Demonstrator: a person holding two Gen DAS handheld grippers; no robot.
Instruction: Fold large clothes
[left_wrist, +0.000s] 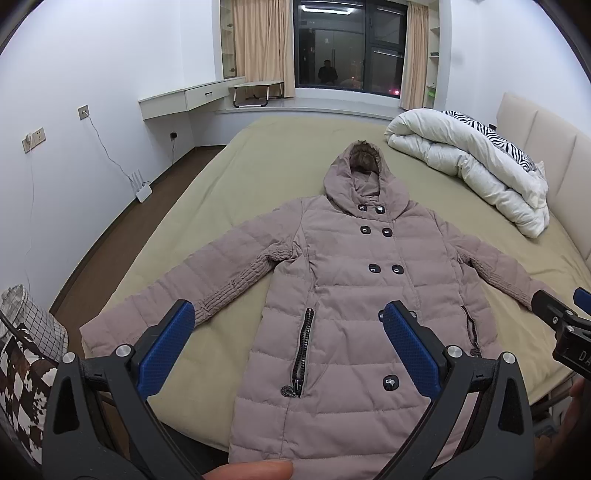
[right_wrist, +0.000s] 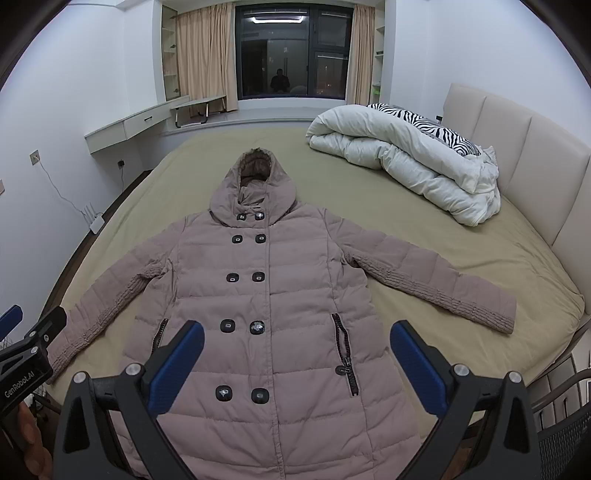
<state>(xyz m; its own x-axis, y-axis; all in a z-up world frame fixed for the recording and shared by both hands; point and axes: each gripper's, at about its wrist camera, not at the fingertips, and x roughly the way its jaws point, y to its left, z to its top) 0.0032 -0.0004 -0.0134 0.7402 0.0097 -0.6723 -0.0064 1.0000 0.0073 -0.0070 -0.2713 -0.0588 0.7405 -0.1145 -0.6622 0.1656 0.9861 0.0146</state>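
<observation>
- A long padded coat (left_wrist: 343, 280) of a dusty pink-brown colour lies flat on the bed (left_wrist: 229, 184), front side up, with its hood (left_wrist: 354, 173) pointing toward the window (left_wrist: 351, 48).
- Both sleeves are spread out to the sides, and the hem hangs a little over the near edge of the bed.
- The coat has two rows of dark buttons and a zip pocket on each side.
- The left hand-held gripper (left_wrist: 288, 339) hovers above the lower part of the coat, its blue pads spread wide, with nothing between them.
- The right hand-held gripper (right_wrist: 295, 354) also hovers over the lower part of the coat, its jaws wide apart and empty.
- In the left wrist view the right hand-held gripper shows at the right edge, near the end of one sleeve.
- A white duvet (right_wrist: 402, 158) is rolled up near the headboard (right_wrist: 524, 147), well apart from the coat, with a zebra-pattern cloth (right_wrist: 428, 129) on it.
- A checked basket (left_wrist: 33, 321) stands on the floor beside the bed.
</observation>
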